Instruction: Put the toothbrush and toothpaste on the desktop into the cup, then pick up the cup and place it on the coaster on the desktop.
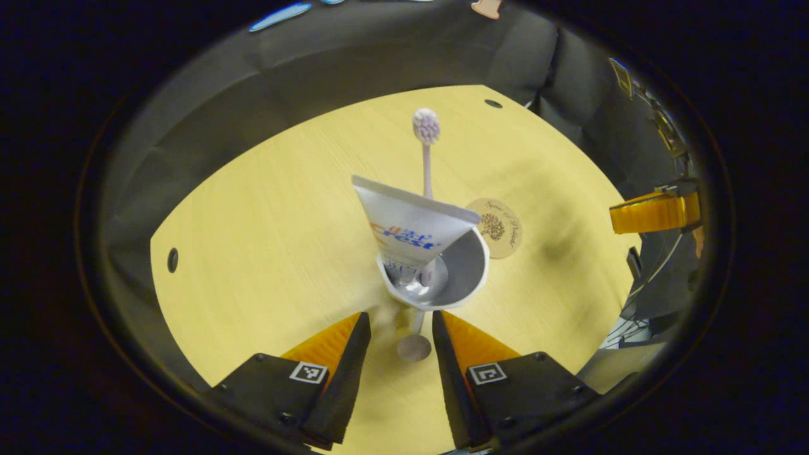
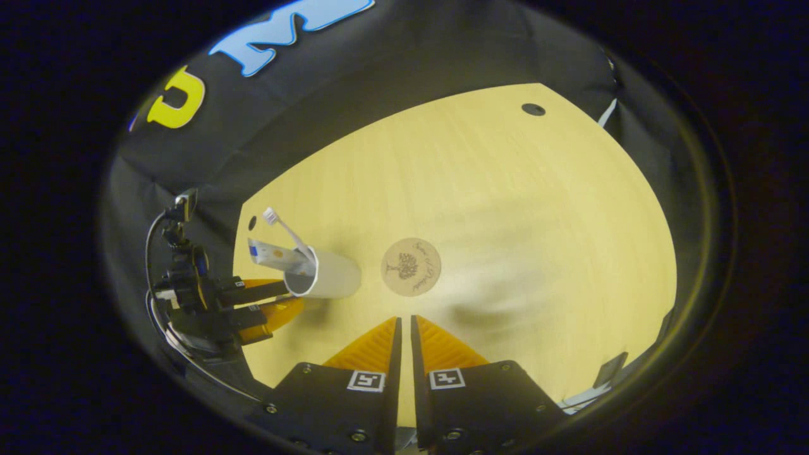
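Pale wood desktop (image 1: 265,240) is ringed by the booth's black cloth. On it stands the cup (image 1: 464,272), white, with the toothpaste (image 1: 411,230) and toothbrush (image 1: 426,151) already standing in it, both leaning out over the rim. Just beside the cup, apart from it, lies the round coaster (image 1: 502,227), flat and bare.

In the left gripper view the left gripper (image 1: 395,332) is seen just short of the cup with its fingers spread apart, nothing between them yet. In the right gripper view the right gripper (image 2: 404,332) is seen over bare wood near the coaster (image 2: 411,266), its fingers drawn almost together on nothing; the cup (image 2: 328,275) is seen off to the side, with the left gripper (image 2: 265,303) close against its far side.

The cup is judged light, stiff and smooth-walled, so it may slip if pinched weakly. It is also made top-heavy by the tall tube and brush, which could swing or tip it when lifted. Hold is best taken across the wall at mid-height or lower, below the rim, with both fingers squarely opposed and clear of the tube. The lift is best kept upright and the cup set down centred on the coaster.
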Motion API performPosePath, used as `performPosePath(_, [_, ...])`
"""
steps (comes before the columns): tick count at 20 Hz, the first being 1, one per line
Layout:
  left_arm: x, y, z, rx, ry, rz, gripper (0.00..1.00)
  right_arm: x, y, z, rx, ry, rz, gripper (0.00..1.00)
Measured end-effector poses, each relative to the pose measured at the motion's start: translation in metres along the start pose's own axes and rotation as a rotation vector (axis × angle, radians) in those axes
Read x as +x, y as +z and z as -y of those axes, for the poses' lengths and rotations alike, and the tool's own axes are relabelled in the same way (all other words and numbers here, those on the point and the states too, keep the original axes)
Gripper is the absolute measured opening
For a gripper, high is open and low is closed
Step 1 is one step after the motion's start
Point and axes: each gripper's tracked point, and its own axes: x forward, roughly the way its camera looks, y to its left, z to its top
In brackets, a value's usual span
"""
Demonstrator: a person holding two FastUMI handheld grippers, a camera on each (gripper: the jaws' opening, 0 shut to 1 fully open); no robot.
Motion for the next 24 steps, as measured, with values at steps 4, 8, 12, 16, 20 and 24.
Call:
performPosePath(4, [0.012,-0.003,0.003,0.016,-0.007,-0.064,0.74,-0.001,-0.010,0.019,0.060,-0.012,-0.003,0.11])
performPosePath(8, [0.020,-0.002,0.001,0.048,0.006,-0.122,0.74,-0.005,-0.018,0.036,0.114,-0.020,-0.006,0.11])
performPosePath(12, [0.030,0.001,0.008,0.058,-0.013,-0.158,0.48,-0.006,-0.023,0.045,0.154,-0.017,-0.007,0.11])
performPosePath(16, [0.031,0.002,0.006,0.092,0.009,-0.170,0.37,-0.005,-0.031,0.053,0.191,-0.017,-0.020,0.12])
performPosePath(20, [0.030,0.004,0.008,0.073,0.016,-0.160,0.34,-0.004,-0.028,0.057,0.198,-0.012,-0.018,0.12])
performPosePath(24, [0.030,0.009,0.011,0.066,0.021,-0.140,0.33,-0.003,-0.027,0.059,0.202,-0.008,-0.014,0.12])
